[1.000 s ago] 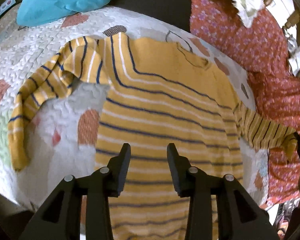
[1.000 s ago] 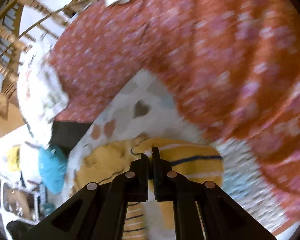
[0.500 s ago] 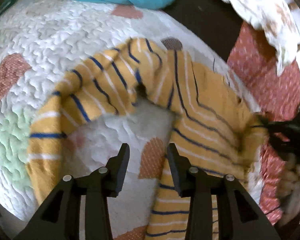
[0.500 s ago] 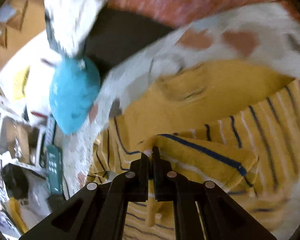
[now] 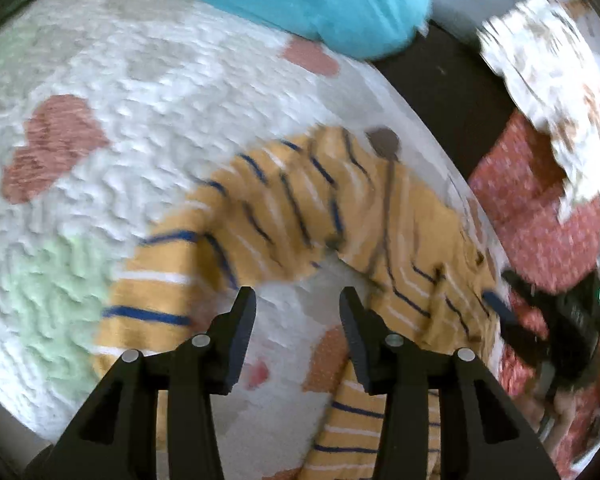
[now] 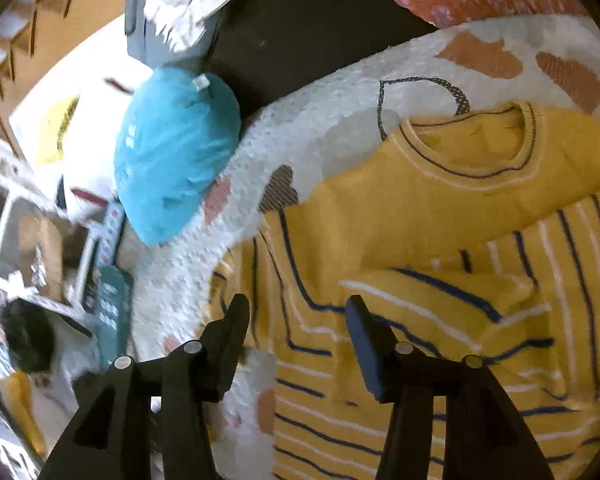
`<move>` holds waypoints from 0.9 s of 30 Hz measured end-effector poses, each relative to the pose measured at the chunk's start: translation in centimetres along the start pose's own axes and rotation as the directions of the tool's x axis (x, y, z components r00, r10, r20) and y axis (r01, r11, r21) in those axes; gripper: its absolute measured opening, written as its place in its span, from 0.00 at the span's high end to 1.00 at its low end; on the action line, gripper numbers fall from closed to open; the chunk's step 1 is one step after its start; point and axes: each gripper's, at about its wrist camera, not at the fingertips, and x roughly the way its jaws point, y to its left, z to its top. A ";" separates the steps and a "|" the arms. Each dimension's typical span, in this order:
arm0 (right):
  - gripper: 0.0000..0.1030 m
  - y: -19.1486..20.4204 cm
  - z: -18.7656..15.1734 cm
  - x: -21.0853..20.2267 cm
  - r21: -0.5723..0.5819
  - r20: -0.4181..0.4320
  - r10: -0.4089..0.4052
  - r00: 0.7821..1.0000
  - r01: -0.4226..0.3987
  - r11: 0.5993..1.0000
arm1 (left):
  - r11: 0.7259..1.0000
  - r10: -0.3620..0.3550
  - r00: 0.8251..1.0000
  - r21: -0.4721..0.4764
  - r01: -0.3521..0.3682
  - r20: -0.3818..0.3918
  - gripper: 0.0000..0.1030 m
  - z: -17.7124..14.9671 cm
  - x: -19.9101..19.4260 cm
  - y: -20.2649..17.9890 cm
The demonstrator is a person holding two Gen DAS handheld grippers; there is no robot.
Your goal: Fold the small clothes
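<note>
White quilt carries the yellow striped sweater, its lower part cut off by both views and its sleeve blurred. Both tools, left and right, gape wide, holding nothing, above it.

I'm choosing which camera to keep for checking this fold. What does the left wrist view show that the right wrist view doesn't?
Only the left wrist view shows the unfolded striped sleeve lying out on the quilt, and the right claw at the sweater's far edge.

Only the right wrist view shows the sweater's neckline, the other sleeve folded across the body, and shelving beyond the quilt.

Both show the yellow striped sweater, the blue cushion, the red floral fabric, and an open claw, the left claw in its own view.
</note>
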 end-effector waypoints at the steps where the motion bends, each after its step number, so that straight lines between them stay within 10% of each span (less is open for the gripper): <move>1: 0.46 -0.1 -0.4 0.2 -0.002 -0.008 -0.019 1.000 0.019 1.000 | 1.000 0.021 0.999 -0.021 -0.021 0.025 0.59 0.3 -0.6 0.6; 7: 0.46 -1.5 -3.3 4.3 0.057 -0.133 -0.124 0.983 0.132 0.990 | 0.956 0.192 0.962 -0.260 -0.139 0.192 0.59 2.0 -5.7 7.2; 12: 0.46 6.4 -5.9 4.9 -0.189 -0.073 -0.113 0.991 0.098 0.977 | 0.876 0.281 0.930 -0.458 -0.148 0.238 0.59 2.2 -9.2 13.0; 27: 0.39 25.9 -20.0 19.1 -0.760 -0.255 -0.115 0.960 -0.125 0.638 | 0.704 0.380 0.860 -0.710 -0.030 0.341 0.59 -0.8 -16.7 22.4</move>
